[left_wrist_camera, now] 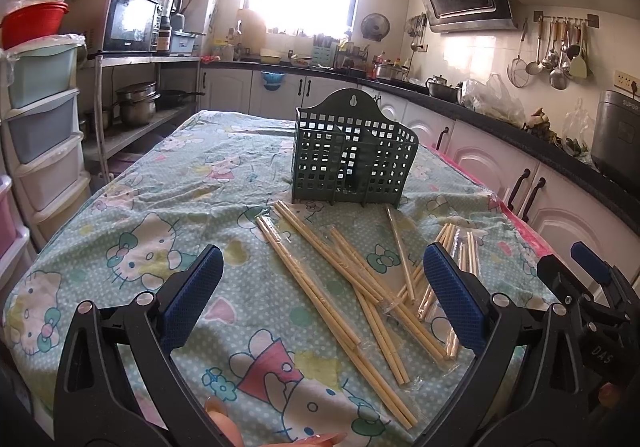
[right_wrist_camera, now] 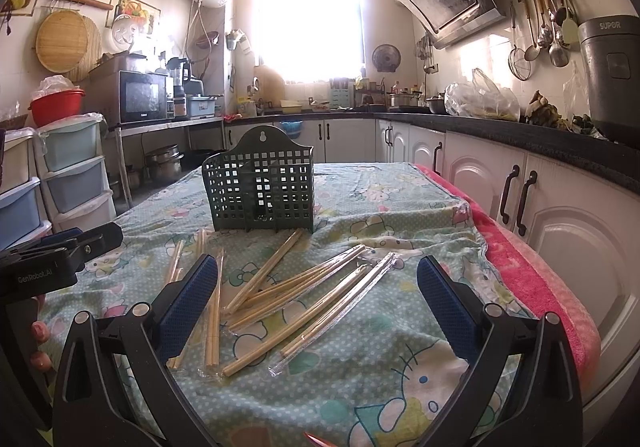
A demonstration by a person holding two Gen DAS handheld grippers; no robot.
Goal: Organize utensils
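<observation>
Both the left gripper (left_wrist_camera: 320, 287) and right gripper (right_wrist_camera: 316, 295) hang with jaws wide apart above scattered chopsticks (left_wrist_camera: 340, 279), the green holder (left_wrist_camera: 352, 155) standing mid-frame behind.

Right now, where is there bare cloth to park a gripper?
Bare cloth lies left of the chopsticks, toward the table's left edge, and behind the green basket at the far end. A narrower strip runs beside the pink towel. It is crowded in front of the basket, where chopsticks cross.
</observation>
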